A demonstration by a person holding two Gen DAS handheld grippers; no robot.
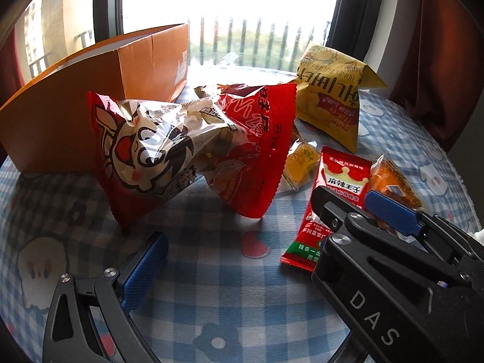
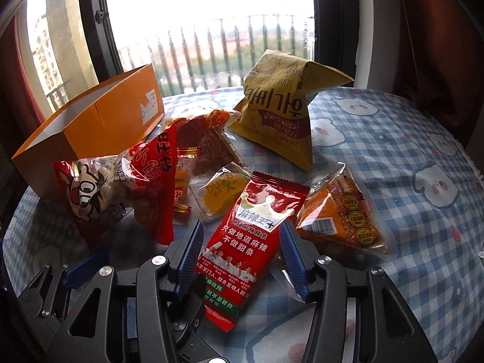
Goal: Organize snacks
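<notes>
A red spicy-strip packet (image 2: 254, 227) lies flat on the checked cloth, between the blue pads (image 2: 290, 254) of my right gripper (image 2: 242, 242). A thin gap still shows along its left edge, so the jaws are open around it. In the left wrist view the right gripper (image 1: 348, 202) reaches over the same packet (image 1: 335, 175). My left gripper (image 1: 242, 242) stands wide open over bare cloth in front of a red-and-white cartoon snack bag (image 1: 145, 148). Only its left finger (image 1: 145, 269) shows, since the right gripper hides the other one.
An open orange box (image 2: 90, 127) stands at the back left. A yellow chip bag (image 2: 278, 112) stands upright behind. An orange triangular packet (image 2: 341, 211) and a small yellow packet (image 2: 220, 190) flank the red one. The round table's edge (image 2: 472, 181) curves at right.
</notes>
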